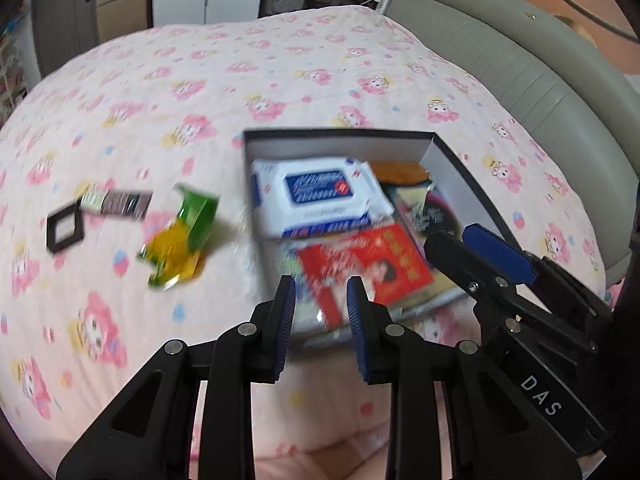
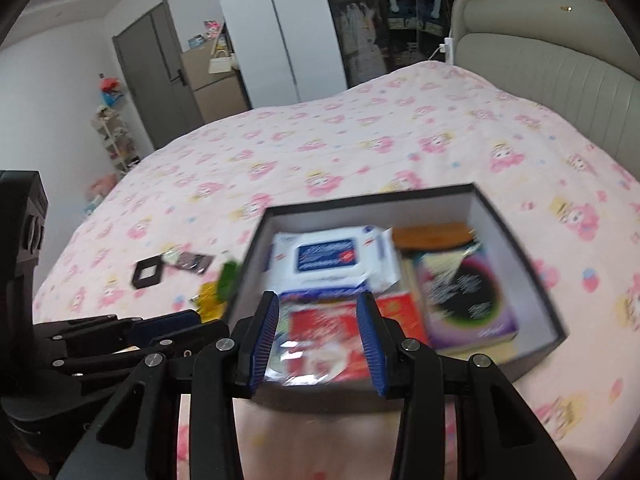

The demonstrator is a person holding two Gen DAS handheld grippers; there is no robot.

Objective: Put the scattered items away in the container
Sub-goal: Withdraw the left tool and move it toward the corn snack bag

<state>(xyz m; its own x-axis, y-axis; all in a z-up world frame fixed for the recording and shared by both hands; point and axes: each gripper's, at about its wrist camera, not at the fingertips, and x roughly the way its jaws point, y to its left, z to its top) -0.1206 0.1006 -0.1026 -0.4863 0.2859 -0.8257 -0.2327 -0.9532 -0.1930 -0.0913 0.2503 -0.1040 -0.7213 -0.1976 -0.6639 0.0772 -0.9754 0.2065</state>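
Both the left hand-held gripper [image 1: 321,294] and the right hand-held gripper [image 2: 318,312] hang with fingers apart, holding nothing, above the near edge of the box [image 1: 448,156] on the bed [image 1: 160,92]. Inside lie a red packet [image 1: 372,264] and white wipes [image 1: 320,192]. Farther left on the bed sit a green wrapper [image 1: 180,236] and a black square frame [image 1: 64,230].

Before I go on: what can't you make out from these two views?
- Print on the wipes pack and red packet: motion blur, both views.
- Green wrapper, right wrist view: partly behind the box wall.
- Box's near wall, left wrist view: behind the left gripper.
- Right gripper: open.
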